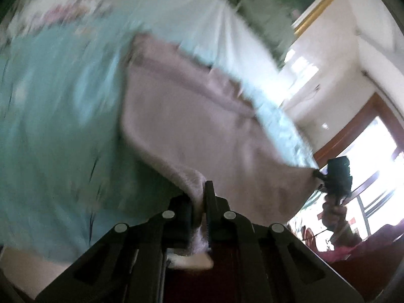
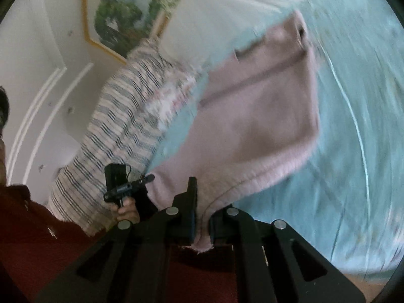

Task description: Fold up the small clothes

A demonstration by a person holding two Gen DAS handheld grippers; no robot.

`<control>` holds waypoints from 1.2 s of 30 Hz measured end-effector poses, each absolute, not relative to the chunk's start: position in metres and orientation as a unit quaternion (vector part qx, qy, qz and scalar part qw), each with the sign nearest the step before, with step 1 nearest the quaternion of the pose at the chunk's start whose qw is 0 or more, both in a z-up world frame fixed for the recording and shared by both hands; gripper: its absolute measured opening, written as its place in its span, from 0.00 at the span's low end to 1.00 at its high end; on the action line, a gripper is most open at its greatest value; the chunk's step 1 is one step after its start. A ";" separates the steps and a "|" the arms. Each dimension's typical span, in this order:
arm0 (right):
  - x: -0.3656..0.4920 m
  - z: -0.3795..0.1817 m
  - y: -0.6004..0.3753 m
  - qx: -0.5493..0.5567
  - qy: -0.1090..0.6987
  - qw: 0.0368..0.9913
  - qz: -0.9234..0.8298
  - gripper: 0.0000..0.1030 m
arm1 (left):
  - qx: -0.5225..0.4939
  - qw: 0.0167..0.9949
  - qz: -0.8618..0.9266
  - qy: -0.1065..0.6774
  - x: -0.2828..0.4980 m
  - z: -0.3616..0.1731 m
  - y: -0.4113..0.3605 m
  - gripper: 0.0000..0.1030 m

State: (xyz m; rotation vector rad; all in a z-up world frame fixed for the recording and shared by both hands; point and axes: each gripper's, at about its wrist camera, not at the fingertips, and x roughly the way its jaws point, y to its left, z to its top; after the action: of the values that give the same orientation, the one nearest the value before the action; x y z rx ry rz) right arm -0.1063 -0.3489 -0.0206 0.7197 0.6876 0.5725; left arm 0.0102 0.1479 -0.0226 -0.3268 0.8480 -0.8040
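Observation:
A small pink garment [image 1: 197,123] hangs stretched between both grippers above a light blue bedsheet [image 1: 55,116]. My left gripper [image 1: 202,197] is shut on one corner of its ribbed edge. My right gripper [image 2: 199,202] is shut on the other corner of the pink garment [image 2: 255,123]. In the left wrist view the right gripper [image 1: 320,175] shows at the right, pinching the far corner. In the right wrist view the left gripper [image 2: 146,178] shows at the left on its corner. Both views are motion-blurred.
The bed carries a striped pillow or blanket [image 2: 121,131] and a white sheet [image 1: 202,12] near the headboard. A framed picture [image 2: 123,12] hangs on the wall. A window with a brown frame [image 1: 363,126] is at the right.

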 end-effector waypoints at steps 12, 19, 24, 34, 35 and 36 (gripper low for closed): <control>0.031 0.048 -0.412 0.318 0.233 0.900 0.183 0.08 | -0.157 0.891 -0.313 0.288 0.165 0.069 0.083 0.06; 0.136 0.042 -0.447 0.311 0.265 0.905 0.116 0.08 | -0.142 0.900 -0.251 0.328 0.273 0.057 0.048 0.06; 0.187 0.023 -0.455 0.307 0.291 0.902 0.086 0.08 | -0.121 0.895 -0.224 0.367 0.332 0.028 0.027 0.06; 0.250 -0.040 -0.472 0.325 0.402 0.855 0.034 0.09 | -0.140 0.864 -0.185 0.448 0.401 -0.035 0.016 0.11; 0.249 -0.042 -0.475 0.336 0.405 0.850 0.031 0.10 | -0.144 0.860 -0.187 0.452 0.400 -0.038 0.018 0.11; 0.241 -0.042 -0.480 0.354 0.400 0.845 0.032 0.10 | -0.150 0.859 -0.190 0.451 0.396 -0.039 0.021 0.12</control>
State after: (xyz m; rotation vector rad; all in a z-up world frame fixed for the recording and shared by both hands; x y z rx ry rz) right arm 0.2414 -0.4801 -0.0420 0.7459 0.8430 0.0671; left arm 0.3964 0.0206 -0.0389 -0.3140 0.9464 -0.3980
